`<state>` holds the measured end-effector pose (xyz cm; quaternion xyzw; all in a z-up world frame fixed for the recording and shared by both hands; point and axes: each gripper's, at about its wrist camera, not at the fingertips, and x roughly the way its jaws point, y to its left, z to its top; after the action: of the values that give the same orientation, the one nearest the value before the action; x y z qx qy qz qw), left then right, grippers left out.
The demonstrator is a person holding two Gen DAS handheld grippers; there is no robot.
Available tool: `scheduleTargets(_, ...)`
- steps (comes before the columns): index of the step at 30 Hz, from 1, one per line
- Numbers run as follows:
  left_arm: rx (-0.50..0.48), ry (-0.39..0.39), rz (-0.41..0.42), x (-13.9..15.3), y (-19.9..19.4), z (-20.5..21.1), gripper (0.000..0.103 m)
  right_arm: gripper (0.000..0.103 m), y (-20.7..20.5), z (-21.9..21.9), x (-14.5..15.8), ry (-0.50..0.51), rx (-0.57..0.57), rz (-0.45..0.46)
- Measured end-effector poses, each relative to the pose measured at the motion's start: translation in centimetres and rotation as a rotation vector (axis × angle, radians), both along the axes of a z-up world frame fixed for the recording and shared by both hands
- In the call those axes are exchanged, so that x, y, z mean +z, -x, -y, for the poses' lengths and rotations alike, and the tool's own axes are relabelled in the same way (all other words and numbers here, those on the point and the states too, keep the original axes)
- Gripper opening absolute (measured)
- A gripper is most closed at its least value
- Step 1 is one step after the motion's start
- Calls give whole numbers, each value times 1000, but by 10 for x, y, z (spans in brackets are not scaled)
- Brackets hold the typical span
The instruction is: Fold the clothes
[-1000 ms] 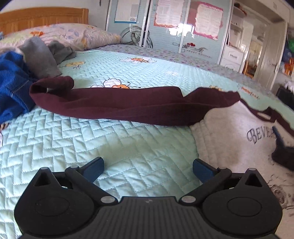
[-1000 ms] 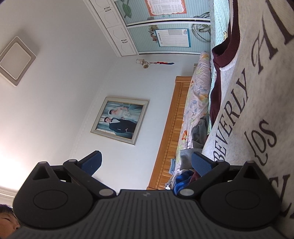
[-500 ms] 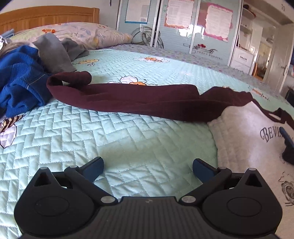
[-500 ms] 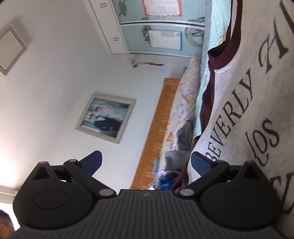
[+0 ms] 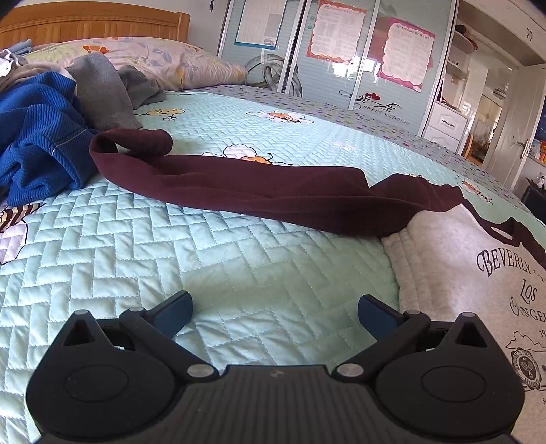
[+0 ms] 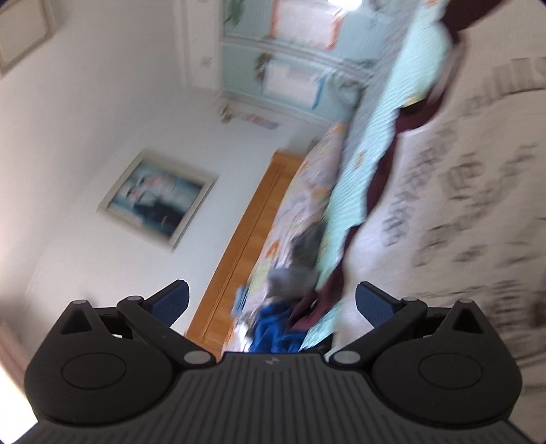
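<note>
A grey sweatshirt point(image 5: 460, 273) with dark lettering and maroon sleeves lies flat on the bed at the right. Its maroon sleeve point(image 5: 245, 188) stretches out to the left across the quilt. My left gripper point(image 5: 273, 316) is open and empty, low over the quilt just left of the shirt's body. My right gripper point(image 6: 271, 302) is open and empty; its view is rolled sideways and blurred, with the sweatshirt point(image 6: 460, 205) on the right and its sleeve point(image 6: 378, 181) running along the quilt.
A blue garment point(image 5: 37, 136) and grey clothes point(image 5: 102, 88) are piled at the left by the pillow point(image 5: 153, 58) and wooden headboard point(image 5: 85, 20). The mint quilt point(image 5: 170, 259) covers the bed. Wardrobe doors point(image 5: 341, 61) stand beyond the far edge.
My left gripper has swung right and closer, bringing more of the shirt's print into view. My right gripper is moving fast, its view now blurred and turned further onto the bed.
</note>
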<state>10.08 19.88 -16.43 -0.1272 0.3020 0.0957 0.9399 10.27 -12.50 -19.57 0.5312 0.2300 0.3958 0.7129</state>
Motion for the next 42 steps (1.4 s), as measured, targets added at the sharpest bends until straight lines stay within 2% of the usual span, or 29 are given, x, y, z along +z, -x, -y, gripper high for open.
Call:
scheduleTargets(1, 0, -3, -2, 0, 0, 0, 102, 99, 0, 5, -13, 11, -12, 4)
scheduleTargets(2, 0, -9, -6, 0, -1, 1, 102, 95, 2, 11, -27, -29, -19, 28)
scheduleTargets(4, 1, -29, -18, 0, -3, 4, 102, 98, 1, 22, -44, -197, -34, 16)
scheduleTargets(5, 3, -40, -24, 0, -4, 6, 102, 98, -1, 25, -48, -234, -34, 10)
scheduleTargets(9, 5, -54, -30, 0, -4, 7, 102, 98, -5, 22, -47, -194, -21, 20)
scheduleTargets(16, 28, 28, 36, 8, 11, -8, 102, 98, -9, 23, -48, -203, -26, 16)
scheduleTargets(17, 43, 18, 54, 11, 16, -12, 98, 98, -9, 24, -49, -206, -26, 15)
scheduleTargets(20, 105, -73, 147, 30, 33, -29, 99, 98, -11, 25, -50, -216, -25, 14)
scheduleTargets(22, 145, -85, 177, 40, 39, -51, 100, 97, -10, 28, -54, -230, -23, 13)
scheduleTargets(24, 168, -74, 154, 42, 39, -72, 100, 97, -10, 29, -55, -237, -23, 12)
scheduleTargets(27, 195, -109, 73, 35, 36, -83, 101, 97, -10, 30, -56, -240, -22, 13)
scheduleTargets(29, 151, -100, 41, 27, 32, -77, 102, 97, -10, 30, -55, -243, -22, 13)
scheduleTargets(33, -38, -106, 26, 17, 14, -46, 102, 97, -8, 28, -54, -248, -24, 11)
scheduleTargets(36, -37, -165, -8, 10, -6, -31, 102, 97, -6, 27, -52, -243, -27, 9)
scheduleTargets(39, -40, -195, -5, 9, -21, -26, 102, 96, -6, 25, -50, -234, -33, 4)
scheduleTargets(42, -52, -146, -20, 6, -27, -34, 99, 95, -5, 23, -47, -205, -43, 0)
